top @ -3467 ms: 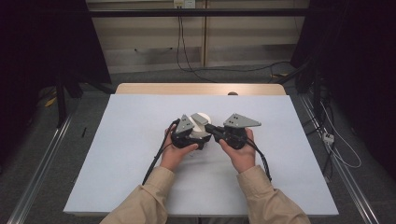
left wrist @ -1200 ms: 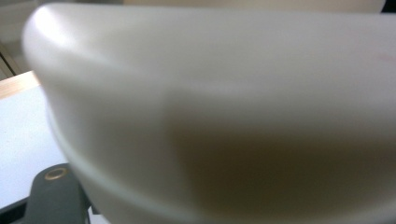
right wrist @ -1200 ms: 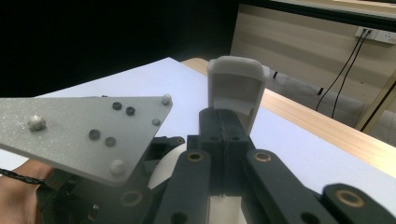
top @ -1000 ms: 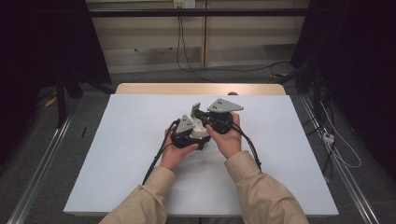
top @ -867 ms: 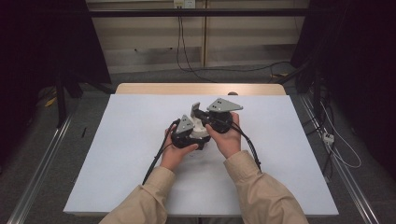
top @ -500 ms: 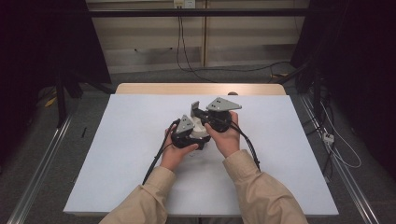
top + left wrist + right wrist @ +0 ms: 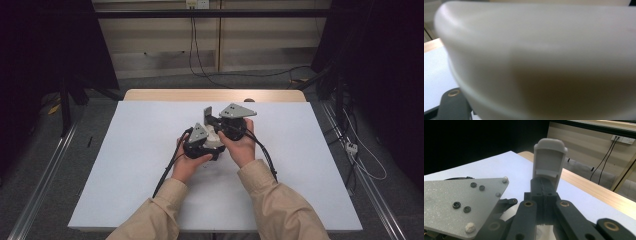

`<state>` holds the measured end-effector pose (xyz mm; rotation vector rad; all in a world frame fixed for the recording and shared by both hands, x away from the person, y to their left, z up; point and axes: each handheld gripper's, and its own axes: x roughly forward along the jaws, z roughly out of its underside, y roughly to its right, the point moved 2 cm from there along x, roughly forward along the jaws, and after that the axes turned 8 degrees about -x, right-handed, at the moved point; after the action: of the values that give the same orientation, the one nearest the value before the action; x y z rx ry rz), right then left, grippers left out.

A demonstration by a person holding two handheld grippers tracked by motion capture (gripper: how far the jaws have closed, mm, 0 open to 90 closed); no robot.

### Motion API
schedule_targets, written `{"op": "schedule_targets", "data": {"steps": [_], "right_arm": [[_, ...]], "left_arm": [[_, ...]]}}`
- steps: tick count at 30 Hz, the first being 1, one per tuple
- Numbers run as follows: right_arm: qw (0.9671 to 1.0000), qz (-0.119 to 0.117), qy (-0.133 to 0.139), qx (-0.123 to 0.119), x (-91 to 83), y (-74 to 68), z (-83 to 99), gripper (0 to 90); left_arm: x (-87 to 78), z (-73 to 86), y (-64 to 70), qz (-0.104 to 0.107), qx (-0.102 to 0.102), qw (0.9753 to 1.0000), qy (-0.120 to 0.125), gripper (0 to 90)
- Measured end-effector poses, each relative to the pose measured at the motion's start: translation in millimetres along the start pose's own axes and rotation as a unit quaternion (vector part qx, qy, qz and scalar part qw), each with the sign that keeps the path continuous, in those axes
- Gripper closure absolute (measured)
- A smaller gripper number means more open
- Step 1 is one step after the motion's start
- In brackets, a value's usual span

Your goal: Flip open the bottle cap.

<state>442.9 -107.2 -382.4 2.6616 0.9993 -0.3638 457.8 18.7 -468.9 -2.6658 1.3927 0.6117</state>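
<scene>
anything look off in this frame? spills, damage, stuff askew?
Nothing spilled or damaged. The right gripper has its jaws pressed together on a small grey part, held upright above the table. The left gripper sits close against a white object, which is too blurred to judge.

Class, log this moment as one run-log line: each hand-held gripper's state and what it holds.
left hand-held gripper: cannot tell, against smooth white rounded object | right hand-held gripper: shut on small grey plastic piece | surface: white table

A lab: white-topped table [image 7: 125, 165], floor rails [image 7: 42, 175], trailing cables [image 7: 200, 55], dark curtains [image 7: 45, 45].
</scene>
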Motion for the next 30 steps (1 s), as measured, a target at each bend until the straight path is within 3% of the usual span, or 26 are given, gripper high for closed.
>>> {"op": "schedule_targets", "data": {"steps": [30], "right_arm": [[1.0, -0.002, -0.008, -0.002, 10.5, 2.3, -0.2, 90.0]], "left_arm": [[0.4, 0.1, 0.1, 0.002, -0.003, 1.0, -0.002, 18.6]]}}
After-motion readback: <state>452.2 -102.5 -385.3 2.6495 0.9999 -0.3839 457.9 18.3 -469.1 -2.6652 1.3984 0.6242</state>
